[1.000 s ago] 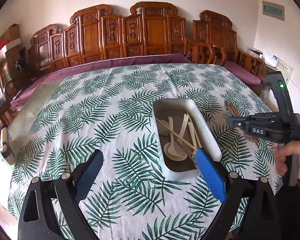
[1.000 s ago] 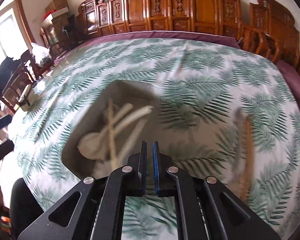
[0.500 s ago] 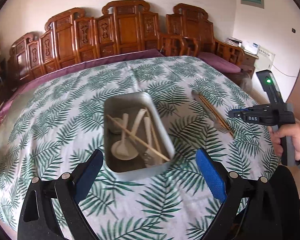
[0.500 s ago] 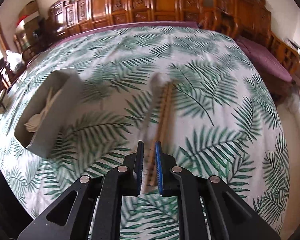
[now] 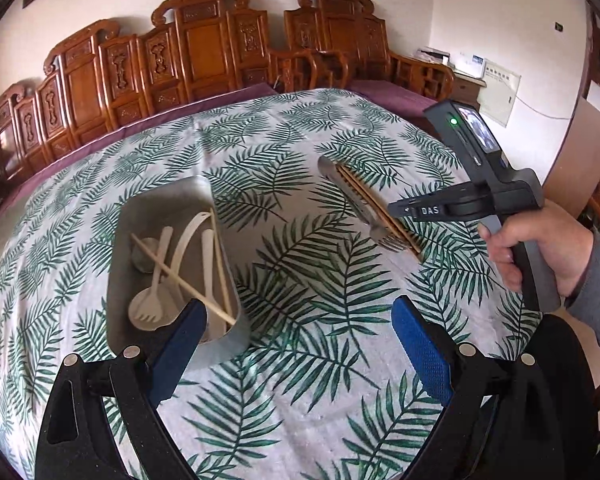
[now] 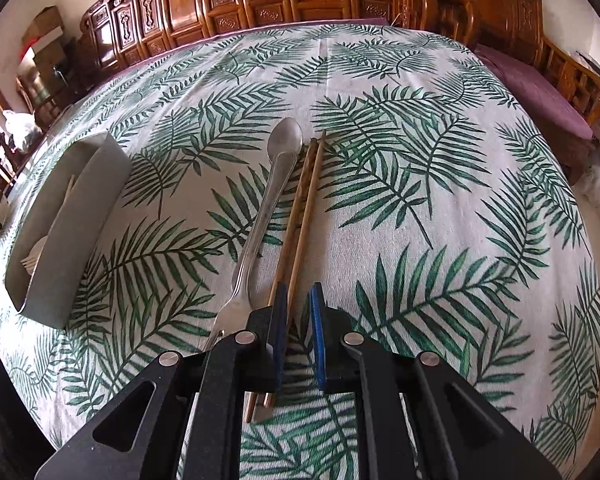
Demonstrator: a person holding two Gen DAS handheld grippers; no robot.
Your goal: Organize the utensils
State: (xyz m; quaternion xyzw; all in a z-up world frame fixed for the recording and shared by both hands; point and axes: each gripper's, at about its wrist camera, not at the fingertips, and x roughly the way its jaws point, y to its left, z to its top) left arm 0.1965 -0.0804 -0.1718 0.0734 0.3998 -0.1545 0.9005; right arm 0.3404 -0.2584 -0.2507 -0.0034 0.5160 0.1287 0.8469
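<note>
- Just ahead of the right claw point(image 6: 299, 334), two brown chopsticks point(image 6: 306, 208) lie side by side on the bench point(image 6: 440, 216), their near ends running under and between its blue pads.
- Touching or nearly touching them on the claw's left is a metal spoon point(image 6: 274, 184), bowl at the far end, and a metal fork point(image 6: 230, 312) whose tines sit close to the left pad.
- The right claw is nearly pressed together, with only a narrow slot between the pads; it pinches nothing, and I cannot tell whether the pads touch the sticks.
- The chopsticks look light, stiff and thin, so they will likely roll or scissor apart; my judgement is to pinch both together a little in from the near ends, across their width.
- The spoon and fork look smooth and slippery, lying flat; the handle neck would be the surest hold.
- Further off to the right claw's left stands the grey tray point(image 5: 168, 216), already holding white plastic spoons point(image 5: 152, 300) and pale chopsticks point(image 5: 180, 276) crossed over each other.
- The left claw point(image 5: 296, 336) hovers spread wide and empty, with the tray's near corner just beyond its left pad.
</note>
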